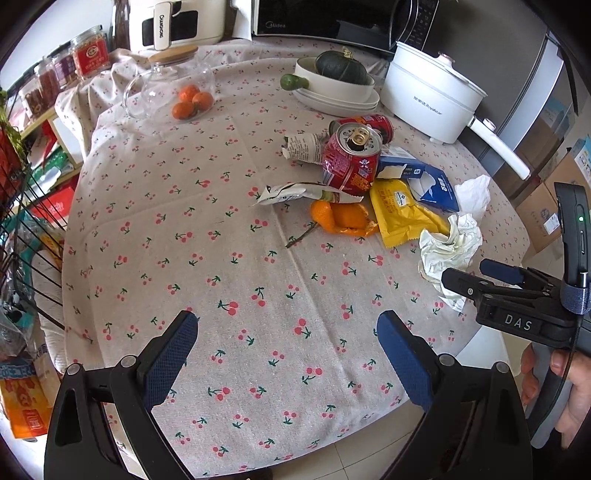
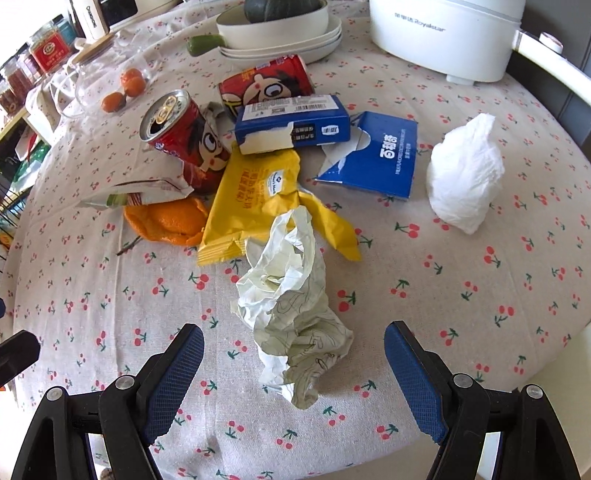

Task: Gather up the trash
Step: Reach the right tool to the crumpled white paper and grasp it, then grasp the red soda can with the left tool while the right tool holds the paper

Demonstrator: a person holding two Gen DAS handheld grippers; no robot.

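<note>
Trash lies piled on the cherry-print tablecloth (image 1: 229, 280): two red cans (image 2: 184, 140), a blue carton (image 2: 291, 125), a torn blue box (image 2: 373, 155), a yellow wrapper (image 2: 255, 199), orange peel (image 2: 166, 221), a white tissue (image 2: 465, 173) and a crumpled pale paper (image 2: 291, 306). My right gripper (image 2: 293, 373) is open, its blue pads standing either side of the near end of the crumpled paper (image 1: 447, 251) without touching it. My left gripper (image 1: 286, 354) is open over bare cloth, well short of the pile. In the left wrist view the right gripper (image 1: 476, 273) reaches in from the right.
At the back stand stacked white dishes with a dark squash (image 1: 340, 70), a white electric pot (image 1: 432, 96), a glass jar with tangerines (image 1: 173, 88) and a microwave (image 1: 325, 18). A wire rack (image 1: 22, 221) lies left; the table edge runs near both grippers.
</note>
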